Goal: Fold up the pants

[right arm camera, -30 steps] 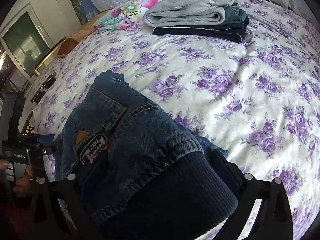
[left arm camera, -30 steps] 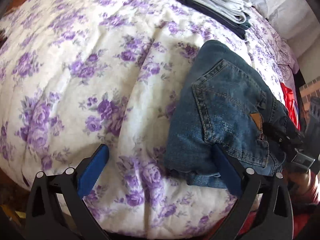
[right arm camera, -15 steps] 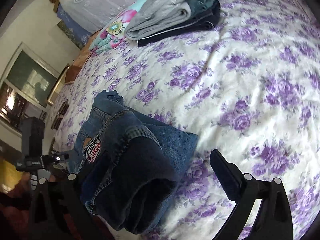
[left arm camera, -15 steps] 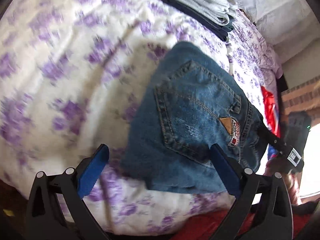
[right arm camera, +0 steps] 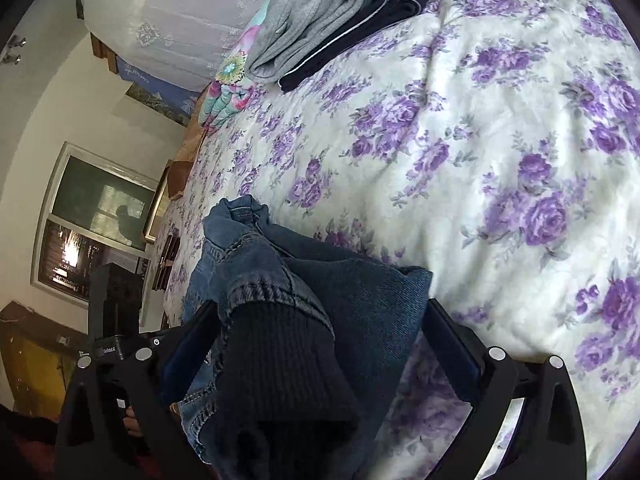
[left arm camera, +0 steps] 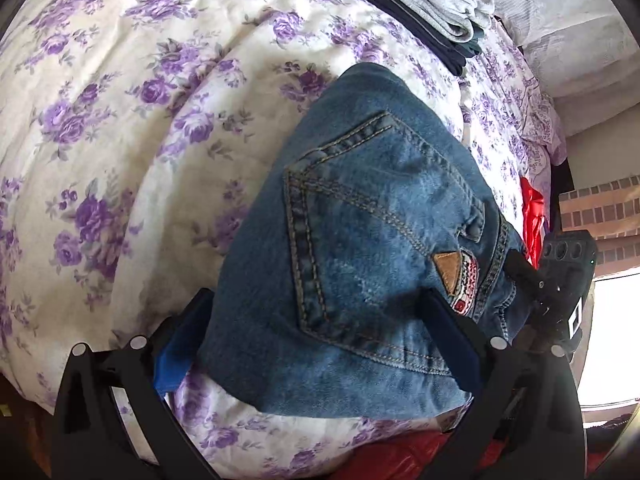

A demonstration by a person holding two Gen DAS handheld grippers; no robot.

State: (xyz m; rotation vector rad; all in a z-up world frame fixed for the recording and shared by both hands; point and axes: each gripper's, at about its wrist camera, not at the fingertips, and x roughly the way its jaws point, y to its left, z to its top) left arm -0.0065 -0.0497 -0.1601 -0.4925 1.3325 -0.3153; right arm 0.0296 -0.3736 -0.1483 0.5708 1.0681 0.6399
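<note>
Both the left gripper [left arm camera: 320, 344] and the right gripper [right arm camera: 320, 344] stand spread wide, grasping nothing, straddling the folded jeans [left arm camera: 360, 248] at the bed's near edge on the floral quilt [left arm camera: 120, 120], with stacked clothes [right arm camera: 340, 4] far behind.

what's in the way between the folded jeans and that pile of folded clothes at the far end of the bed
Nothing visible. Between the folded jeans and the pile of folded clothes lies only bare floral bedspread. A colourful pillow sits off to the side of the pile, not on the line. Both claws, left and right, straddle the jeans.
</note>
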